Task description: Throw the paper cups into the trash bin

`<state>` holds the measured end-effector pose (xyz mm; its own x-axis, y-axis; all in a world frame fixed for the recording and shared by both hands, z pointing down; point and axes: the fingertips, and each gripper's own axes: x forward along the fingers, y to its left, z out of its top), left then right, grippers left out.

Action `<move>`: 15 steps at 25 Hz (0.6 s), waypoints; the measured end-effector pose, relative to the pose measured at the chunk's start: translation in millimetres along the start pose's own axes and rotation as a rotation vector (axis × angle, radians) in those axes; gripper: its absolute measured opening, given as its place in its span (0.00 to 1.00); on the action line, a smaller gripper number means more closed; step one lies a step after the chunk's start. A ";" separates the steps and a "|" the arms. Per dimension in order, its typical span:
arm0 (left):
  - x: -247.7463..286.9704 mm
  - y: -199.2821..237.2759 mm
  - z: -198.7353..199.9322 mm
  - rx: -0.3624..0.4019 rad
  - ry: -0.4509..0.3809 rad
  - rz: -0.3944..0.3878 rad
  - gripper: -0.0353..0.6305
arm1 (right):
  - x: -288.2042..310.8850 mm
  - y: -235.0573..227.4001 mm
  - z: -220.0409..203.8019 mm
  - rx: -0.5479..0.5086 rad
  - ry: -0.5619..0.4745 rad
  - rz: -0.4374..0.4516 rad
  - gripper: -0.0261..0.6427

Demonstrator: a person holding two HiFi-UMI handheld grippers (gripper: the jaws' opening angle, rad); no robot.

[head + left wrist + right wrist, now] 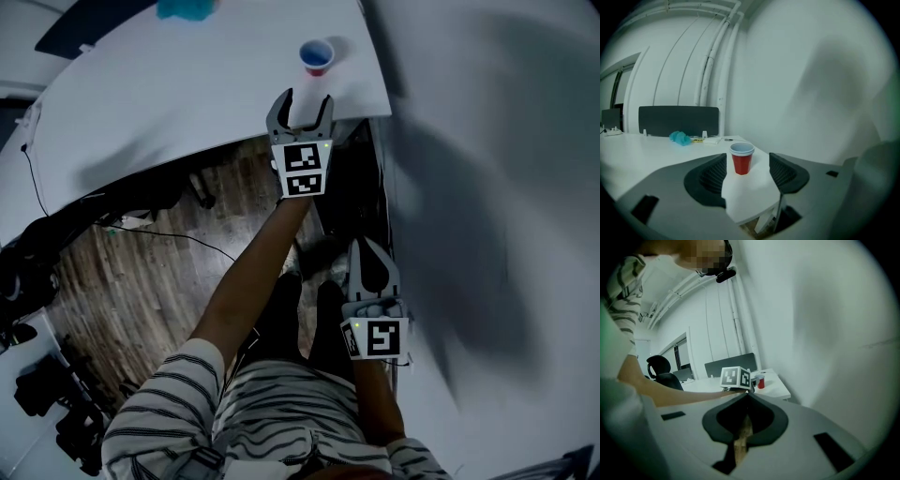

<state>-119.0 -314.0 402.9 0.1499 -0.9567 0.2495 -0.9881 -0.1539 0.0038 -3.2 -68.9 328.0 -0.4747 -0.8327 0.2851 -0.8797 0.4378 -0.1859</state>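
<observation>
Right tongs [373, 270]: low by the legs, closed, empty. Left tongs [300, 105]: spread wide over the worktop [187, 94] edge, nothing held. Step is the reach for pickup. Red paper cup [317, 56] stands just beyond, near the corner, upright, mouth up, long axis vertical. Next: advance, straddle the cup, close gently. Trash bin seemingly out of frame.

— Can any words or numbers be read?
— None. Only black-and-white square markers [302, 169] sit at the back of the left gripper [306, 101] and the right gripper [366, 248], and they are patterns without letters.
</observation>
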 end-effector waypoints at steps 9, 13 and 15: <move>45.9 3.3 -15.3 0.022 0.033 0.006 0.50 | 6.3 -6.4 1.5 -0.006 -0.003 0.002 0.07; 61.4 8.7 -25.5 0.005 0.065 0.016 0.52 | 8.8 -9.0 -1.1 -0.004 0.008 -0.007 0.07; 67.6 12.3 -27.9 -0.008 0.072 0.025 0.52 | 10.4 -12.0 -1.9 -0.004 0.011 -0.011 0.07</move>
<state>-122.0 -373.7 446.8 0.1227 -0.9400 0.3185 -0.9918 -0.1279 0.0047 2.3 -82.2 334.9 -0.4656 -0.8337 0.2970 -0.8847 0.4304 -0.1788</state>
